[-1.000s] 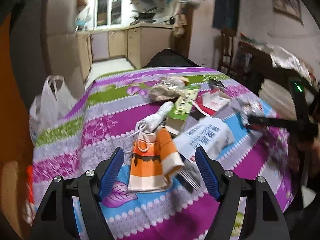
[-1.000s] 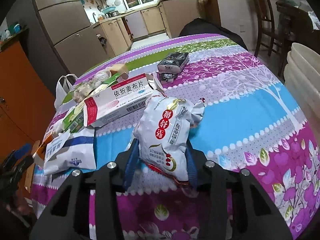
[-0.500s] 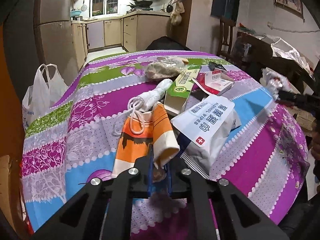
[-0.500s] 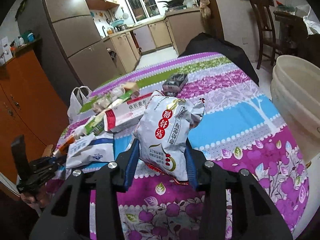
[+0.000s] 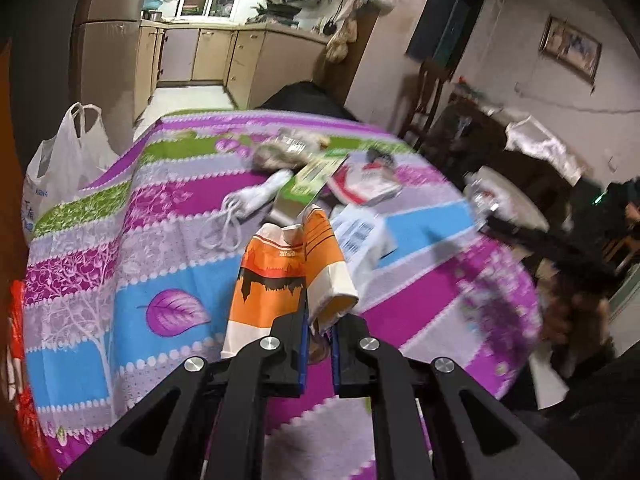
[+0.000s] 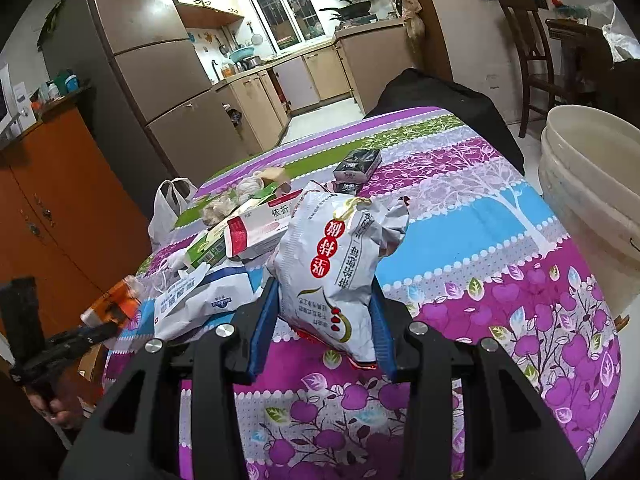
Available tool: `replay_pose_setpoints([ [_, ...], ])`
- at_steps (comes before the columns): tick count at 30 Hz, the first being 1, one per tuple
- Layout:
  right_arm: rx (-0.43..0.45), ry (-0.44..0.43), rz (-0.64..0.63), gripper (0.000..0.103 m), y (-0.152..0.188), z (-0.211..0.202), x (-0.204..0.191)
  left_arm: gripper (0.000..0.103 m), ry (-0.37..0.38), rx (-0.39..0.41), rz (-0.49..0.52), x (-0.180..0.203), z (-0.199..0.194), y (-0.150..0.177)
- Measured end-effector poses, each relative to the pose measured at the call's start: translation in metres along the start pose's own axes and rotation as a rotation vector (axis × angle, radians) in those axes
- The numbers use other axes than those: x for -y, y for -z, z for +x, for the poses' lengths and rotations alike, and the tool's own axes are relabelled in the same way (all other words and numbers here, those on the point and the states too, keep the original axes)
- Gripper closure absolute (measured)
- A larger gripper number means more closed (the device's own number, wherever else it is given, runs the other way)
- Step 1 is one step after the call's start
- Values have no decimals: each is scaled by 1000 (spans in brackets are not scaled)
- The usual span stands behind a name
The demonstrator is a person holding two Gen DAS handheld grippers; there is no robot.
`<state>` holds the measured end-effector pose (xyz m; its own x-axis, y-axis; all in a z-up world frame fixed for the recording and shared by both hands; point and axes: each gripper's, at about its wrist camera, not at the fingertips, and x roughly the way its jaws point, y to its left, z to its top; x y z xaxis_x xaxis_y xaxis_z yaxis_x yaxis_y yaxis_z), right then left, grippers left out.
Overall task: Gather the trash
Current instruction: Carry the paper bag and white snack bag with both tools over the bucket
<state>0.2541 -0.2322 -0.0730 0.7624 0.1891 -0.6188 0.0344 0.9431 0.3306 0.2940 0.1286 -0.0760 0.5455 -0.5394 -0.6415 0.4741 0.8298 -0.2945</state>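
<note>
Left wrist view: left gripper (image 5: 319, 334), wide apart a second ago, now pinches the orange paper bag (image 5: 288, 276) off the table; right gripper (image 6: 322, 330) still clamps the snack bag (image 6: 340, 264), both ready for the bucket (image 6: 592, 184).

home kitchen-diner | cabinets (image 6: 280, 84) | fridge (image 6: 132, 52) | clothed table (image 6: 500, 240)
</note>
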Motion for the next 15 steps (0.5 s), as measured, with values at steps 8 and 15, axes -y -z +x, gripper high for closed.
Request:
replay_pose_setpoints([
  [8,46,12,-38,62,-1,-16,-5,94,-16,87,53,38,-13,-30],
  [15,55,38,-95,62,-2,-20,-11,94,-201,73,82,70,17,-53],
])
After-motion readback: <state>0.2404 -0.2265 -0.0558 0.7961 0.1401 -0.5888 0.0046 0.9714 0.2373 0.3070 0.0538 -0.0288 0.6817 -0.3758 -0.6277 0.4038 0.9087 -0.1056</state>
